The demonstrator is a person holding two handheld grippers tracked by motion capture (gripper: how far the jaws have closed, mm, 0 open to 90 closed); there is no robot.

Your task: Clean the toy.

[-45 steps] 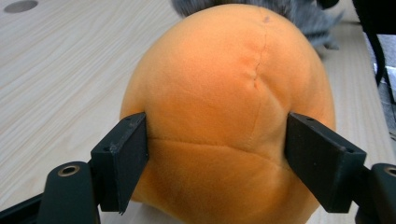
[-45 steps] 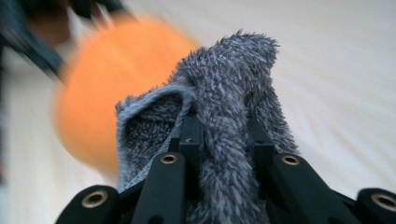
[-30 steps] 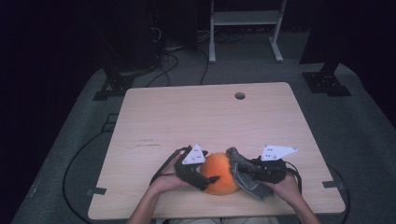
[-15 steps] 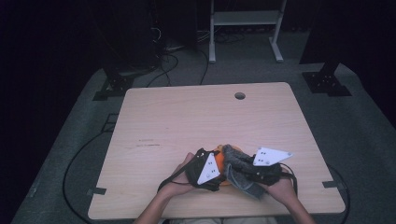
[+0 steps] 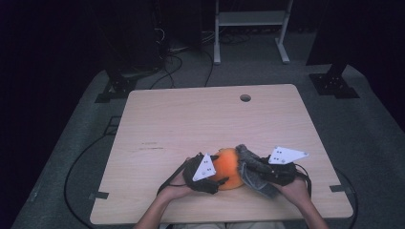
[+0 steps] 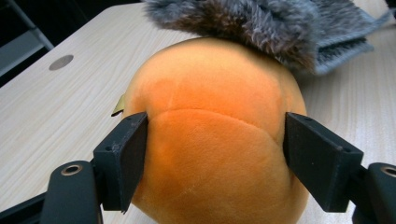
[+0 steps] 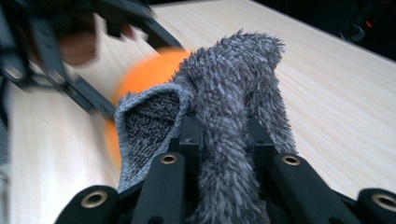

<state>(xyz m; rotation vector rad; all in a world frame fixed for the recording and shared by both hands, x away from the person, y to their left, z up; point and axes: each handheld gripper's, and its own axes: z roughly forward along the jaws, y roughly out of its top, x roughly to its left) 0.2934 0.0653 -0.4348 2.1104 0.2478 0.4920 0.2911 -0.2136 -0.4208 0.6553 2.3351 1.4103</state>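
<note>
Now orange plush ball (image 6: 210, 140) between left claw (image 6: 215, 144) pads.

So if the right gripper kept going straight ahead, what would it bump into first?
Probably the orange plush ball: the right gripper, shut on a grey fluffy cloth, points toward it. Depth is hard to judge.

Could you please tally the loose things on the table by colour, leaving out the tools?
Orange: 1, the plush ball
Grey: 1, the fuzzy cloth
Total: 2
</note>
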